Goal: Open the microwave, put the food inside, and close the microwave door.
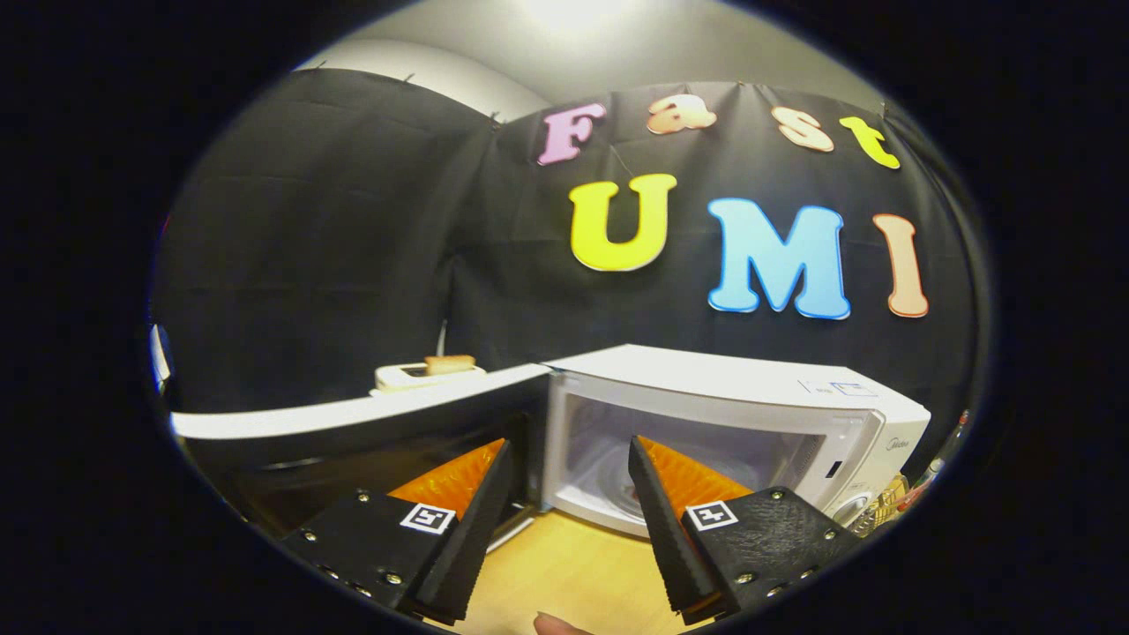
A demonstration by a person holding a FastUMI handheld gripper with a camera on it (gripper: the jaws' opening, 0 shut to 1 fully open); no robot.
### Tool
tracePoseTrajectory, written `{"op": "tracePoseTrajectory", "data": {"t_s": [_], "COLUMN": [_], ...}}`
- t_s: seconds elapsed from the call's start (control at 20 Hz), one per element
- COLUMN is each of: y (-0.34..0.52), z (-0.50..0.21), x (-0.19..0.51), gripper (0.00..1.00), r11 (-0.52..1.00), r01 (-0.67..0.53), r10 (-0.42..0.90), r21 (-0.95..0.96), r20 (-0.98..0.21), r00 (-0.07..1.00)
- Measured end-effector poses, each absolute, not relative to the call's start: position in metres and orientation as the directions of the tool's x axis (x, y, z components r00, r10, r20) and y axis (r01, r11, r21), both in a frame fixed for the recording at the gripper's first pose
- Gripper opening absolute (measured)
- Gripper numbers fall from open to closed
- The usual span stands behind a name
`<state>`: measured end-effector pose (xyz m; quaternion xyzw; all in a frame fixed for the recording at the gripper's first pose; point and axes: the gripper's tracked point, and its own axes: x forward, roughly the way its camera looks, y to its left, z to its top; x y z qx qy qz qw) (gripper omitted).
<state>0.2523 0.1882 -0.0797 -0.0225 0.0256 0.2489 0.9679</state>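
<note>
The white microwave stands on a wooden table with its cavity facing me and nothing seen inside but the glass turntable. Its door is swung wide open to the left, top edge white, inner face dark. My gripper is open just in front of the cavity mouth, with nothing between the fingers. The left finger lies in front of the door's hinge side and the right finger in front of the cavity. Beyond the door, a piece of bread sits on a white toaster-like box.
A fingertip of a person shows at the near edge of the table between the fingers. Some small items are crowded to the right of the microwave, past its control panel. The black booth wall stands close behind.
</note>
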Motion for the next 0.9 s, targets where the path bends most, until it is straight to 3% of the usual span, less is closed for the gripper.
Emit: {"op": "tracePoseTrajectory", "data": {"t_s": [0.25,0.6,0.9], "y": [0.236,0.289,0.371], "z": [-0.036,-0.014,-0.071], "x": [0.164,0.087,0.064], "gripper": [0.80,0.80,0.80], "r11": [0.791,0.744,0.709], "r01": [-0.610,-0.667,-0.704], "r10": [0.610,0.664,0.705], "r21": [0.033,0.046,0.043], "r20": [0.009,0.061,-0.049], "r00": [0.792,0.745,0.708]}}
